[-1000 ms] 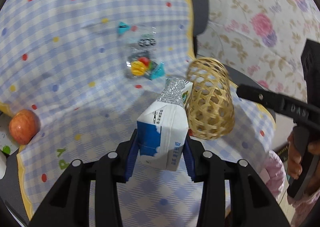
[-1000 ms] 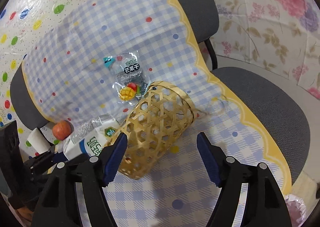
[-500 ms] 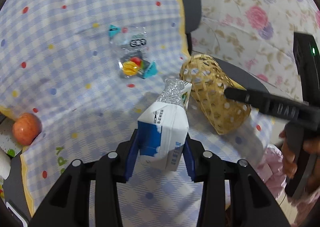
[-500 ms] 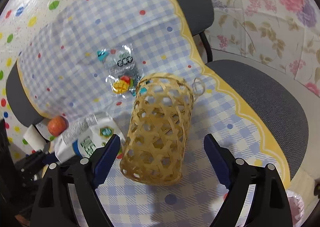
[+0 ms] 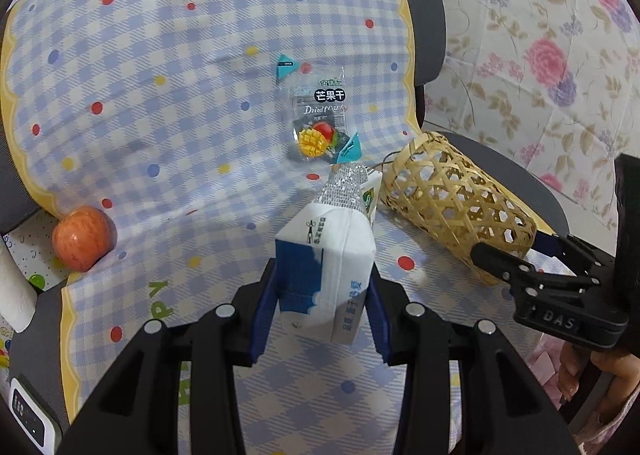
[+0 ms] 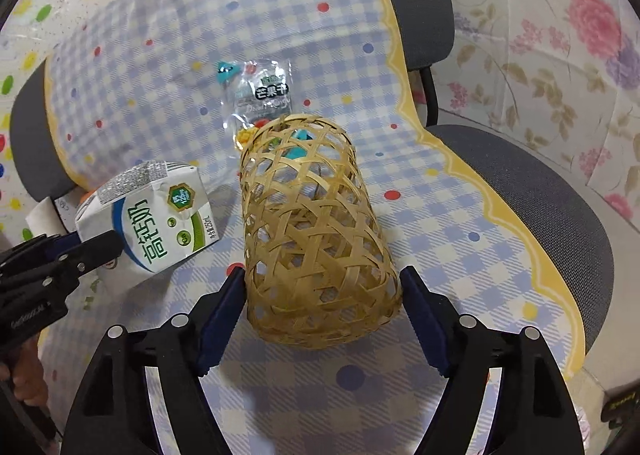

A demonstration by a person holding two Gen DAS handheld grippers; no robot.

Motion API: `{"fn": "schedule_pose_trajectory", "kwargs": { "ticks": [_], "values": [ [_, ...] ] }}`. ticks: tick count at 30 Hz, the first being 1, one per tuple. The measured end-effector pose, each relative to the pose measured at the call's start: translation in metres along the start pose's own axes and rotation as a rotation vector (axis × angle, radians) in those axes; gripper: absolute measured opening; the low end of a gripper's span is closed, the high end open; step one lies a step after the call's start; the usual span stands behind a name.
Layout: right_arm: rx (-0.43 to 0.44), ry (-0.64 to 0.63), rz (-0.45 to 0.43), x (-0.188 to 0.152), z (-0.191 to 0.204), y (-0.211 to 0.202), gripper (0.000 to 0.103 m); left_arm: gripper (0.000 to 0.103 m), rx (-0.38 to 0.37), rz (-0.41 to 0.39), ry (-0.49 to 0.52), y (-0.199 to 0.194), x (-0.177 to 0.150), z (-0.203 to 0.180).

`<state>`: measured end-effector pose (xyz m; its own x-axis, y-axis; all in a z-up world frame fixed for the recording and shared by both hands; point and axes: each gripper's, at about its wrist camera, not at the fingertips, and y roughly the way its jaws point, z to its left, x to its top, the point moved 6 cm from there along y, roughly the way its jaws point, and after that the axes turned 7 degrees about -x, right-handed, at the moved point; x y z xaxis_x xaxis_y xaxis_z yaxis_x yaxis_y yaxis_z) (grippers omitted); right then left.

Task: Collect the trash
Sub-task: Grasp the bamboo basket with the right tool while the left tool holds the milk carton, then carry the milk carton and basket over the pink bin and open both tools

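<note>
My left gripper (image 5: 320, 311) is shut on a white, blue and green milk carton (image 5: 326, 267), whose top points at the mouth of a woven bamboo basket (image 5: 452, 203). The carton also shows in the right wrist view (image 6: 148, 215). The basket (image 6: 312, 231) lies on its side on the checked cloth, its closed end between the blue pads of my right gripper (image 6: 320, 307), which touch or nearly touch it. A clear dried-mango wrapper (image 5: 320, 115) lies on the cloth beyond the basket mouth, partly hidden behind it in the right wrist view (image 6: 260, 95).
An apple (image 5: 82, 237) sits at the cloth's left edge by a white roll (image 5: 14, 295). The checked cloth (image 5: 140, 95) covers grey chair seats (image 6: 532, 183); a chair back (image 5: 424, 15) stands behind. Floral wall at right.
The right gripper has moved in around the basket's closed end, and the basket has turned so its mouth faces away. The left gripper still holds the carton, now near the basket mouth.
</note>
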<state>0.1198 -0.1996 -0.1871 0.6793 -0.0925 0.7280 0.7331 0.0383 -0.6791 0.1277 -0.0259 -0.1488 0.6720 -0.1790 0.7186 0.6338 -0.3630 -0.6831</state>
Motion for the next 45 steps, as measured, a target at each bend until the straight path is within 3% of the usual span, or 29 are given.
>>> {"fn": "schedule_pose_trajectory", "kwargs": {
  "ticks": [8,16,23,35,39,45],
  "values": [
    [-0.004,-0.058,-0.065,0.007,0.005,-0.027,0.074,0.039,0.012,-0.04,-0.021,-0.017,0.002,-0.001],
    [-0.025,-0.028,-0.176,0.051,-0.013,-0.086,0.071,0.039,0.007,-0.175,0.0,-0.059,0.022,-0.018],
    [-0.033,0.015,-0.21,0.06,-0.031,-0.111,0.071,0.038,-0.015,-0.215,-0.015,-0.077,0.031,-0.031],
    [-0.095,0.074,-0.242,0.037,-0.078,-0.162,0.071,0.038,-0.09,-0.296,0.096,-0.097,0.037,-0.106],
    [-0.143,0.108,-0.223,0.018,-0.103,-0.177,0.071,0.038,-0.142,-0.281,0.152,-0.09,0.026,-0.14],
    [-0.243,0.154,-0.217,-0.013,-0.139,-0.209,0.071,0.038,-0.278,-0.221,0.221,-0.075,0.003,-0.196]
  ]
}}
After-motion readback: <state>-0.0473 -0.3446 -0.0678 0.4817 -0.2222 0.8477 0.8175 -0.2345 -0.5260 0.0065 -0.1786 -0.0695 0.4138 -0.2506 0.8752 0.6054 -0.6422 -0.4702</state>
